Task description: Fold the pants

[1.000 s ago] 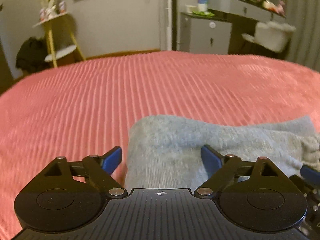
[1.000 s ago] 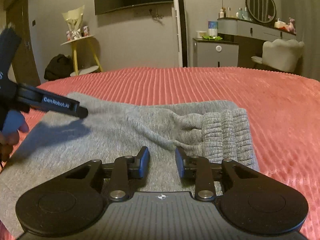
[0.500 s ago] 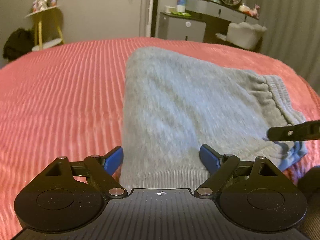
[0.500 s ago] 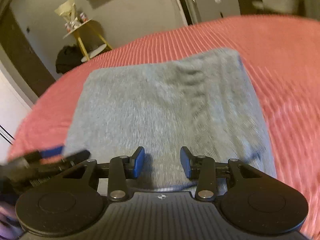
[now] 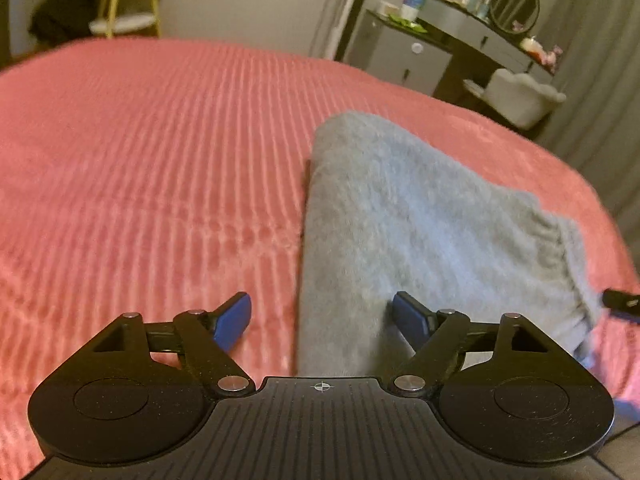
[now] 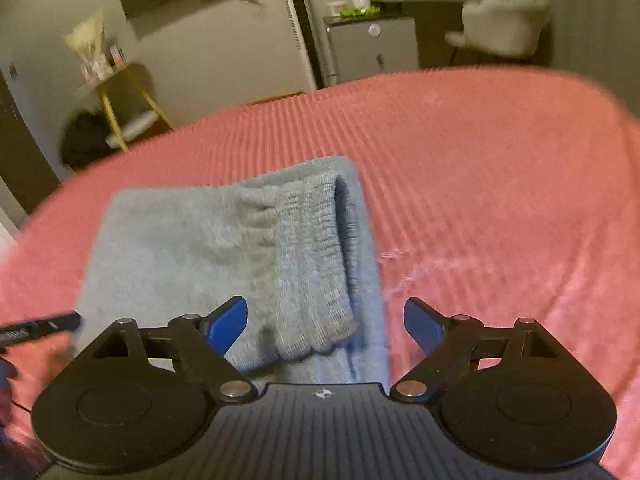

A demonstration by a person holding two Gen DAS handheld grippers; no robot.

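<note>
On red bedspread (image 5: 140, 152), folded grey pants (image 5: 420, 220); no legible writing

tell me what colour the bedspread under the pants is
Coral pink with ribbed stripes, clearest in the left wrist view: bedspread.

The pants (image 6: 248, 248) lie on the bed (image 6: 500, 184) (waistband at right); a cabinet (image 6: 372, 50) stands behind.

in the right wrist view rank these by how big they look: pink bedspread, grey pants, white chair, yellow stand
1. pink bedspread, fills most of the view
2. grey pants, folded on it
3. white chair and yellow stand: similar in apparent size, both far off and blurred, so unranked
</note>
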